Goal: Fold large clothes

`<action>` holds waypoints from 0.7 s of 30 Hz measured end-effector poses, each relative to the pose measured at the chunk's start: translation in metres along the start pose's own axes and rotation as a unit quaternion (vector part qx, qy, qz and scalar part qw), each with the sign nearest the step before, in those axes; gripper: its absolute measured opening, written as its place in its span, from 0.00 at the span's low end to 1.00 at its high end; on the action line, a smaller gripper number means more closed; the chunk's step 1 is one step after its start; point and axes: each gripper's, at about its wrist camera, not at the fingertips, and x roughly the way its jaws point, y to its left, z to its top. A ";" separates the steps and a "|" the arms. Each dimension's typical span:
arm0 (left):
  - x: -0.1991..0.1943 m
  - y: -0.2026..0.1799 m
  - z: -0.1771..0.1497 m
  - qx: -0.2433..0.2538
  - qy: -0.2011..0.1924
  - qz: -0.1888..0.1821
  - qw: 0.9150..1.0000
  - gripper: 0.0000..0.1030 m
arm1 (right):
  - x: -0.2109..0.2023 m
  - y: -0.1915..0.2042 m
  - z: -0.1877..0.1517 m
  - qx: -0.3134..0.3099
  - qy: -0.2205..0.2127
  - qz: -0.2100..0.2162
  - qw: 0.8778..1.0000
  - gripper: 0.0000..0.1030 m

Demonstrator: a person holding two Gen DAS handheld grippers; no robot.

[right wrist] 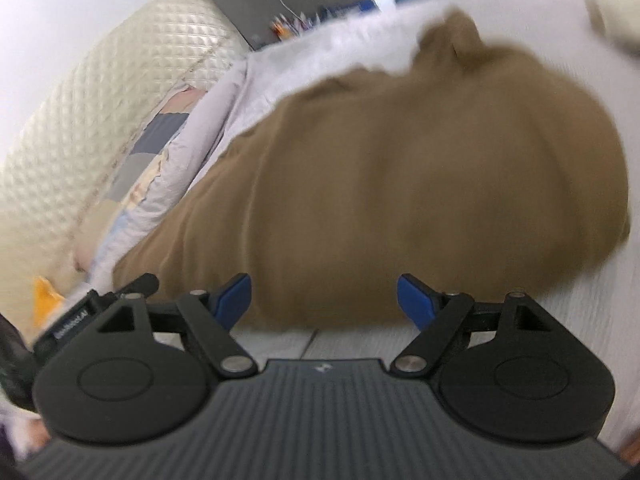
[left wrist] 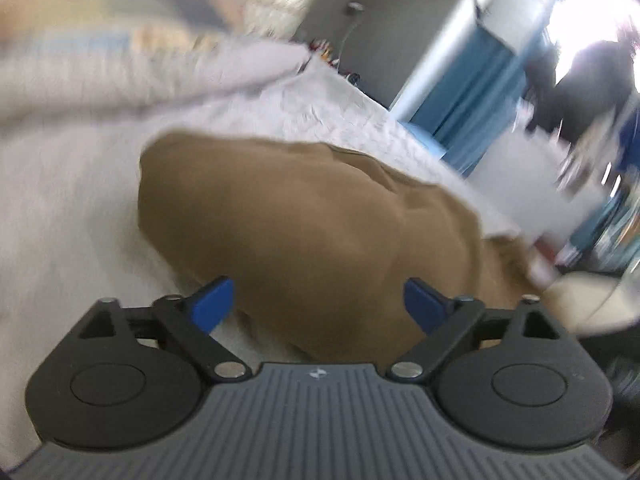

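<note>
The brown garment (left wrist: 304, 216) lay heaped on the white bed cover (left wrist: 72, 208), filling the middle of both wrist views. In the left view it ran from the centre down to the lower right of the frame. In the right view (right wrist: 400, 184) it spread from the lower left up to a bunched, peaked end at the upper right. It read as a soft, thick knit or fleece: limp, with rounded folds rather than sharp creases, and probably light for its bulk. You could expect it to sag and drag wherever it was not supported, and not to slip much between the blue pads. The blur hid any seam, hem or cuff, so you could not pick a corner with certainty. The near edge, just ahead of each tool, looked the best place to pinch, taking a single layer at two well-separated points.

Your left tool (left wrist: 319, 304) stood with its jaws wide apart and nothing between them, the cloth just beyond the tips. Your right tool (right wrist: 324, 300) was likewise spread and empty, close above the garment's near edge.

Further out, a patchwork quilt (right wrist: 160, 148) lay at the left of the right view against a padded cream headboard (right wrist: 100, 96), and blue curtains (left wrist: 472, 92) hung at the upper right of the left view.
</note>
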 end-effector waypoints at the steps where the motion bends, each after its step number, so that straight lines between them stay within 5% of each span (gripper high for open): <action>1: 0.001 0.012 0.001 -0.047 0.011 -0.017 0.999 0.95 | 0.003 -0.006 -0.001 0.024 0.014 0.010 1.000 0.86; 7: 0.013 0.062 -0.003 -0.201 0.037 -0.046 0.978 0.96 | 0.016 -0.034 -0.005 0.152 0.029 0.038 0.987 0.86; 12: 0.026 0.092 -0.007 -0.286 0.034 -0.074 0.955 0.96 | 0.019 -0.056 -0.012 0.256 0.006 0.061 0.965 0.87; 17: 0.056 0.110 -0.013 -0.347 0.039 -0.101 0.931 0.96 | 0.020 -0.072 -0.021 0.320 -0.019 0.036 0.947 0.87; 21: 0.060 0.105 -0.013 -0.339 0.027 -0.095 0.936 0.94 | 0.024 -0.079 -0.027 0.357 -0.034 0.040 0.933 0.87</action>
